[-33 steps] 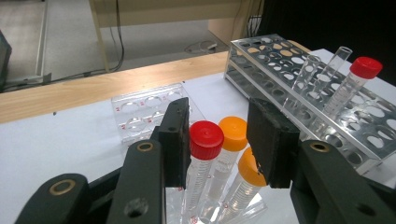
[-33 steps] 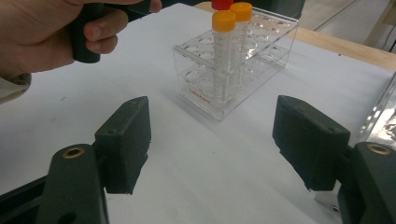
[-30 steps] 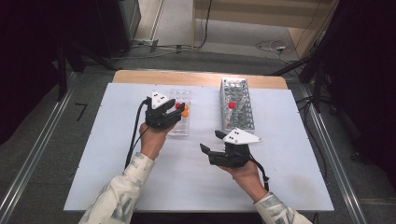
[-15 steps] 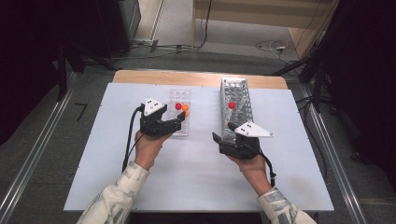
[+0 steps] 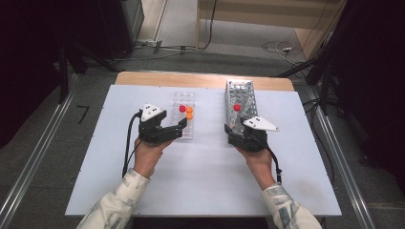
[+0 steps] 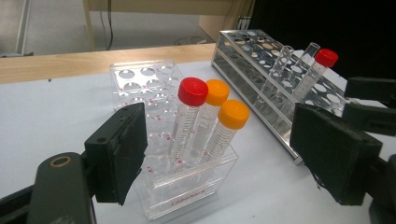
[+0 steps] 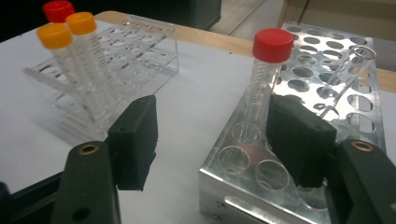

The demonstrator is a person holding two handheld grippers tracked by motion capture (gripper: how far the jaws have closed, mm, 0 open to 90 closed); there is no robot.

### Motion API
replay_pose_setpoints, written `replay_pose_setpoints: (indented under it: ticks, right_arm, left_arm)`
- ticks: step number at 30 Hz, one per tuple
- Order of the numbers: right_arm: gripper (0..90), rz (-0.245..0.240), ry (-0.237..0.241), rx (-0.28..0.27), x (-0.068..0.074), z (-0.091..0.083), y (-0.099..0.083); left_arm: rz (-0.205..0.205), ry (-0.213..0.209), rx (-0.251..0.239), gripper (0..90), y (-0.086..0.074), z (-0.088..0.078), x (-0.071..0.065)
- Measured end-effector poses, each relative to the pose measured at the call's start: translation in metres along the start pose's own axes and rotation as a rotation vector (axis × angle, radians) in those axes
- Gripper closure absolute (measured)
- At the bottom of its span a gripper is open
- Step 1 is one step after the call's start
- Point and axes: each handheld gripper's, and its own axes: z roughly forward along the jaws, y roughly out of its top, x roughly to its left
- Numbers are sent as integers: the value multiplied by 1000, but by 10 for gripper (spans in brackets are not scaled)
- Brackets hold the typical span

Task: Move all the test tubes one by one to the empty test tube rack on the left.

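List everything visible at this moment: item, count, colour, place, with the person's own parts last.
Clear plastic tube rack: 1, transparent, table centre-left.
Orange-capped tubes: 2, in the clear rack.
Red-capped tube: 1, in the clear rack.
Perforated metal tube rack: 1, silver, table centre-right.
Red-capped tube in metal rack: 1.
Uncapped glass tubes: 2, clear, metal rack.
White table: 1.
Left gripper: black, open, at clear rack.
Right gripper: black, open, at metal rack.
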Motion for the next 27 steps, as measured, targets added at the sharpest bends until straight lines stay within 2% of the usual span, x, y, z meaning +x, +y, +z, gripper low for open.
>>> replay_pose_setpoints:
  ticks: [5,12,17,27]
  right_arm:
    - [370,27,-48,-10,-4,12,5]
    - [479,51,-96,13,-12,29,4]
    - [531,69,-113,9,-12,35,4]
    - [640,75,-146,12,-12,43,3]
  left_arm:
    - [3,-6,2,182,0,-1,0]
    - [11,-5,1,168,-1,-1,0]
    - [14,-2,-1,168,-1,-1,-1]
    - [18,-5,4,168,-1,-1,-1]
